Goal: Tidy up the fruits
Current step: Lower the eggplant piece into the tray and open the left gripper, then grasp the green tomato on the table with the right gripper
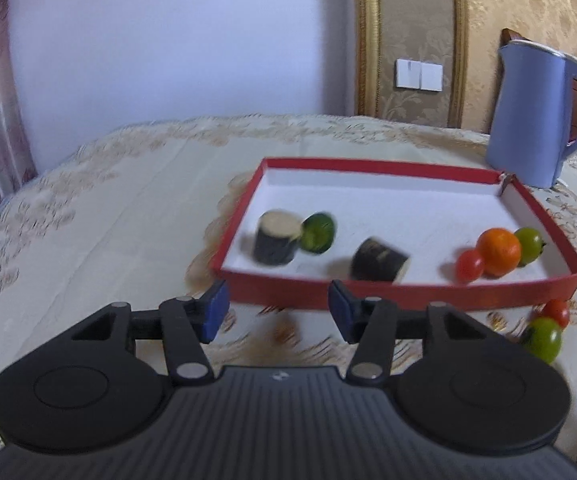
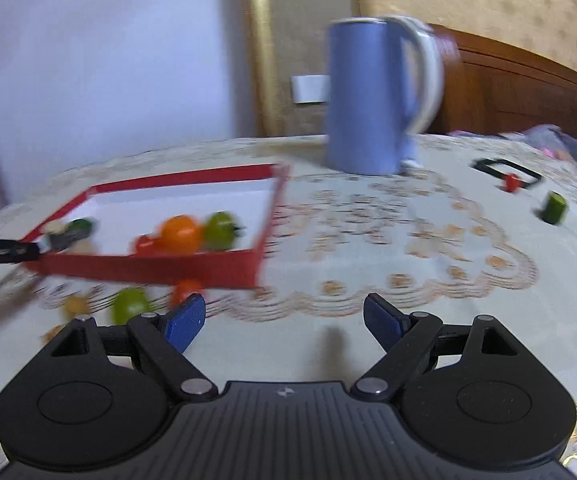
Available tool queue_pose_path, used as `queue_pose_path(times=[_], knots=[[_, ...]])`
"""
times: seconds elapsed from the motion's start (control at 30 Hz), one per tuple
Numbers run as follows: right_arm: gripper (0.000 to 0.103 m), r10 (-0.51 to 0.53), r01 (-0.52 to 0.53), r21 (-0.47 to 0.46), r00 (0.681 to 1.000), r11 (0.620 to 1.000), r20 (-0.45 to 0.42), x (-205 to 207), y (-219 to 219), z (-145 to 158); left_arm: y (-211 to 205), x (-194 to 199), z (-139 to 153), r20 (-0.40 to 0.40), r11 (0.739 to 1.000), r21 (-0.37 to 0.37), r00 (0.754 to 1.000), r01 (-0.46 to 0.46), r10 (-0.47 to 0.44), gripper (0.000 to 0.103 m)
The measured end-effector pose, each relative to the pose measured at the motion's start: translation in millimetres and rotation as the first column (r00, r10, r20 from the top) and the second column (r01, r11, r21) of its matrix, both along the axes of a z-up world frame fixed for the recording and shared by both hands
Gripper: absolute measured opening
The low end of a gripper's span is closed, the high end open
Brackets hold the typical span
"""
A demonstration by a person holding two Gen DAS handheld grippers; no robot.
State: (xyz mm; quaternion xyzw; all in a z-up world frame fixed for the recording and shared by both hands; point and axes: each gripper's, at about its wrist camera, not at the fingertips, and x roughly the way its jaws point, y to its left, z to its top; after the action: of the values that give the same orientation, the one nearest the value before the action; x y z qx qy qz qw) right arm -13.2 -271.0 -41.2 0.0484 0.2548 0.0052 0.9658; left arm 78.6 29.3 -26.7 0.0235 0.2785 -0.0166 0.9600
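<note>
A red tray (image 1: 400, 291) with a white floor sits on the table. It holds two dark cut cylinders (image 1: 277, 240) (image 1: 378, 266), a green lime (image 1: 319, 233), an orange (image 1: 499, 251), a red tomato (image 1: 469, 265) and a green tomato (image 1: 530, 245). A red tomato (image 1: 557, 312) and a green tomato (image 1: 545, 339) lie outside its front right corner. My left gripper (image 1: 278, 312) is open and empty, just before the tray's front wall. My right gripper (image 2: 284, 322) is open and empty, right of the tray (image 2: 148, 268), near the loose green tomato (image 2: 129, 305) and red tomato (image 2: 184, 289).
A blue kettle (image 1: 536, 112) stands behind the tray's far right corner. A green cut piece (image 2: 554, 208), a small red piece (image 2: 511, 182) and a black frame (image 2: 506, 168) lie on the table at the far right. A patterned cream cloth (image 2: 388, 240) covers the table.
</note>
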Motion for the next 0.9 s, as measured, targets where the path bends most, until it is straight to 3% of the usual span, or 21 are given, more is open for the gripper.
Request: queue_pose_path(times=[0.23, 0.37, 0.63, 0.7, 0.8, 0.9], knots=[[0.085, 0.102, -0.099, -0.142, 0.995, 0.985, 0.011, -1.9, 54.4, -0.3, 20.7, 4.4, -17.1, -0.052, 0.999, -0.011, 0.998, -0.035, 0.034, 0.051], [0.056, 0.135, -0.135, -0.144, 0.991, 0.980, -0.010, 4.6, 65.6, 0.7, 21.5, 5.3, -21.2, -0.054, 0.999, -0.018, 0.998, -0.032, 0.031, 0.058], [0.055, 0.195, -0.200, -0.160, 0.980, 0.967, -0.047, 25.6, 87.3, -5.0, 23.0, 7.7, -23.4, -0.059, 0.999, -0.034, 0.998, -0.024, 0.022, 0.064], [0.051, 0.191, -0.196, -0.193, 0.981, 0.961, -0.041, 28.3, 93.3, -5.0, 22.5, 8.0, -23.5, -0.059, 0.999, -0.034, 0.998, -0.024, 0.022, 0.065], [0.033, 0.212, -0.215, -0.219, 0.976, 0.952, -0.040, 29.3, 100.0, -5.2, 23.0, 7.9, -23.3, -0.060, 0.999, -0.037, 0.998, -0.025, 0.023, 0.065], [0.032, 0.214, -0.218, -0.251, 0.976, 0.943, -0.043, 28.9, 106.4, -6.1, 22.6, 8.1, -23.6, -0.064, 0.999, -0.043, 0.998, -0.014, 0.011, 0.072]])
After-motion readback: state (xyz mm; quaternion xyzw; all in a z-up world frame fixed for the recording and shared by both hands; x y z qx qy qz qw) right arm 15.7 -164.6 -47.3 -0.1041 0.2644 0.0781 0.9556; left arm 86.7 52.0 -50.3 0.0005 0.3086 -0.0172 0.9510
